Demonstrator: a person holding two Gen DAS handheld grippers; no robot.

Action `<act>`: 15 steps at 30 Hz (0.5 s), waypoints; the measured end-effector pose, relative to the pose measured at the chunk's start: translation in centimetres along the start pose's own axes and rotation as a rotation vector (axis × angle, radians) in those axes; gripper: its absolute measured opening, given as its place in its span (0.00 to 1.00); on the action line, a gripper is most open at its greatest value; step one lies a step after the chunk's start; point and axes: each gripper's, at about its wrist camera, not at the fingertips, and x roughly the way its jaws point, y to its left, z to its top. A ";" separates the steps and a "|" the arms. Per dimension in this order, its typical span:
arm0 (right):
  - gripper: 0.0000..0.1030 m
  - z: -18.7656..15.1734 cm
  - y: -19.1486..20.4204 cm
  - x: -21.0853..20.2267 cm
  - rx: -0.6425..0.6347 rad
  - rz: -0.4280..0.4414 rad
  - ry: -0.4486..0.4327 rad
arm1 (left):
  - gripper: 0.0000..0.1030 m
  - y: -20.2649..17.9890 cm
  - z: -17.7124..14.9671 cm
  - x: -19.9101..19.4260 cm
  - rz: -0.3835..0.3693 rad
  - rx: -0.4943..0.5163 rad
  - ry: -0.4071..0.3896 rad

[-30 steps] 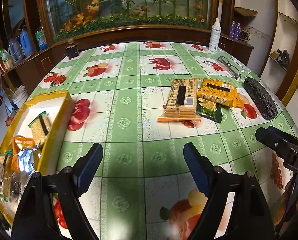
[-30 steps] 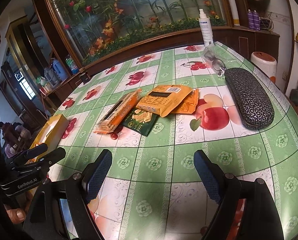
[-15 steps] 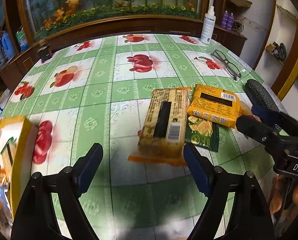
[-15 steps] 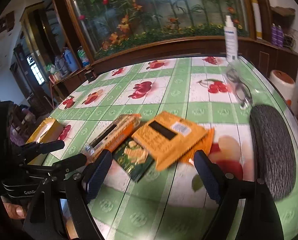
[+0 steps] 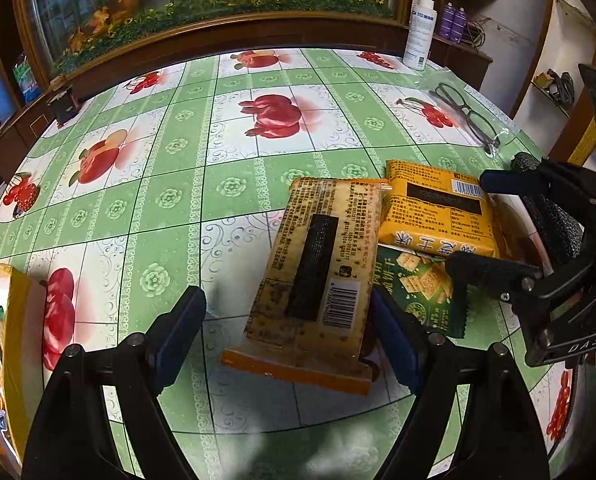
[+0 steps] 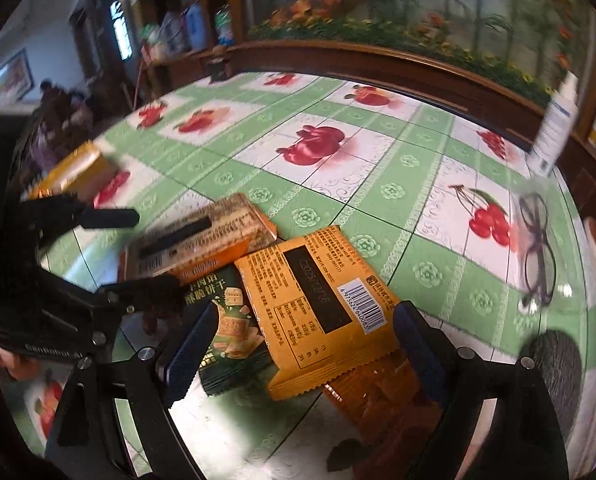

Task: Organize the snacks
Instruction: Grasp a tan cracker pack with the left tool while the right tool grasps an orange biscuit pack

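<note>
A long cracker pack (image 5: 322, 268) lies on the fruit-print tablecloth (image 5: 169, 200), its near end between the fingers of my open left gripper (image 5: 285, 336); the pads are not pressing it. Beside it a yellow snack pack (image 5: 438, 208) rests on a dark green cracker pack (image 5: 422, 292). My right gripper (image 6: 302, 352) straddles the yellow snack pack (image 6: 322, 304), its jaws opening and clear of the wrapper. The green pack (image 6: 229, 328) and an orange pack (image 6: 378, 392) lie under it. A yellow box (image 5: 13, 300) holding snacks sits at the far left.
Glasses (image 5: 466, 116), a dark glasses case (image 6: 558, 368) and a white spray bottle (image 5: 420, 32) stand to the right of the pile. A wooden ledge with a flower display runs behind the table. The two grippers are close together over the pile.
Both grippers have come forward over the table to the snack pile. The long pack now lies between my left fingers, the yellow pack between my right. The right view has tilted.
</note>
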 end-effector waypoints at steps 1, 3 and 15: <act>0.88 0.2 0.2 0.2 -0.027 -0.006 0.007 | 0.80 0.2 0.1 0.1 -0.004 -0.002 0.002; 0.90 0.6 0.6 0.4 -0.083 -0.020 0.015 | 0.80 0.4 0.4 0.5 -0.010 0.000 0.008; 0.96 2.5 -0.2 4.4 -0.117 0.069 0.104 | 0.83 2.1 1.8 2.8 -0.034 -0.026 0.034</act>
